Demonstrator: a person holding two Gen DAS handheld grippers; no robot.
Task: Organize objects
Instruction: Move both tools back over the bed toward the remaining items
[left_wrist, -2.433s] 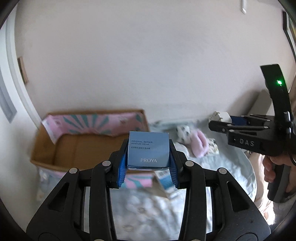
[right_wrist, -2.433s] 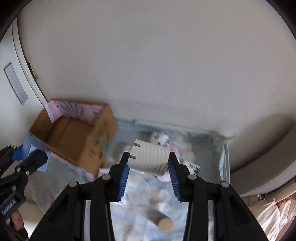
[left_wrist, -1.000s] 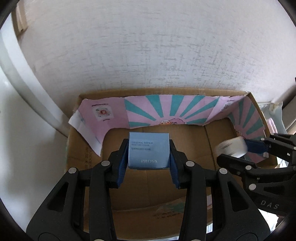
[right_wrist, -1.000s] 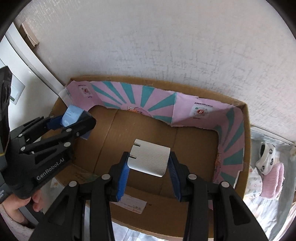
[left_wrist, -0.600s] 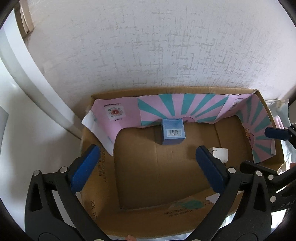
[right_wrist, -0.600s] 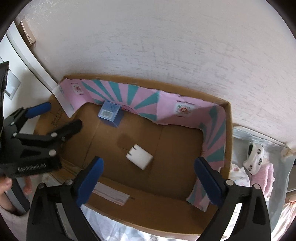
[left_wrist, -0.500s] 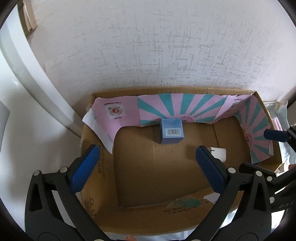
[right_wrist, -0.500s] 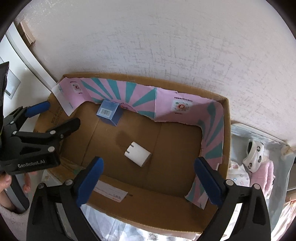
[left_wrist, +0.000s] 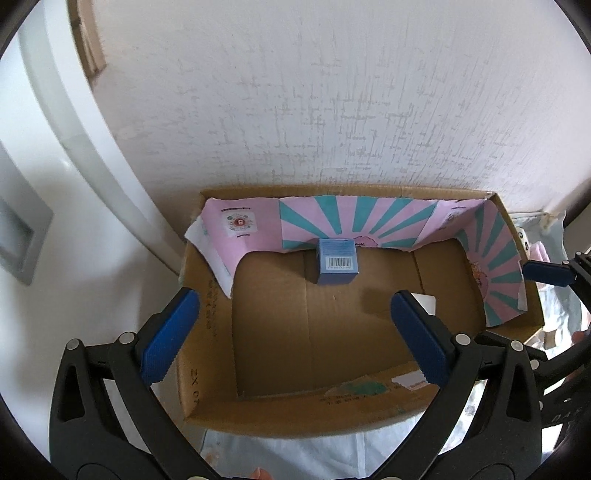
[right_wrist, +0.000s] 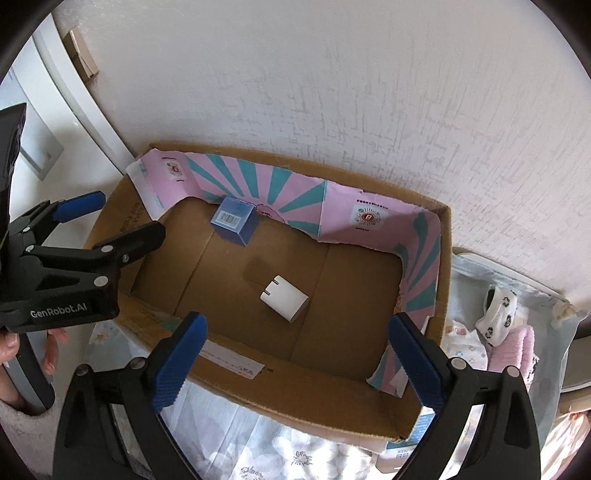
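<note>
left wrist view: the left gripper (left_wrist: 295, 339) hangs above the cardboard box (left_wrist: 280, 410), jaws spread wide with nothing between them. judged reason: the box is the collection point, so both tools sit over its opening. the small blue carton (left_wrist: 337, 261) stands on the box floor against the far wall, barcode face up; sharp-edged printed card, rigid. the white charger (left_wrist: 424, 303) lies to its right, mostly hidden behind the right blue pad. box is plain corrugated brown, inner walls lined with torn pink-and-teal printed paper. wall behind is rough white plaster.

right wrist view: the right gripper (right_wrist: 295, 354) also hovers over the box, jaws fully apart, empty. the charger lies mid-floor on its side, two metal prongs pointing left; smooth rounded plastic block. blue carton well apart from it, at the far-left corner region. right of the box, on floral fabric (right_wrist: 280, 454), lie soft socks (right_wrist: 498, 310) and a fuzzy pink item (right_wrist: 521, 350), probably next to be sorted.
</note>
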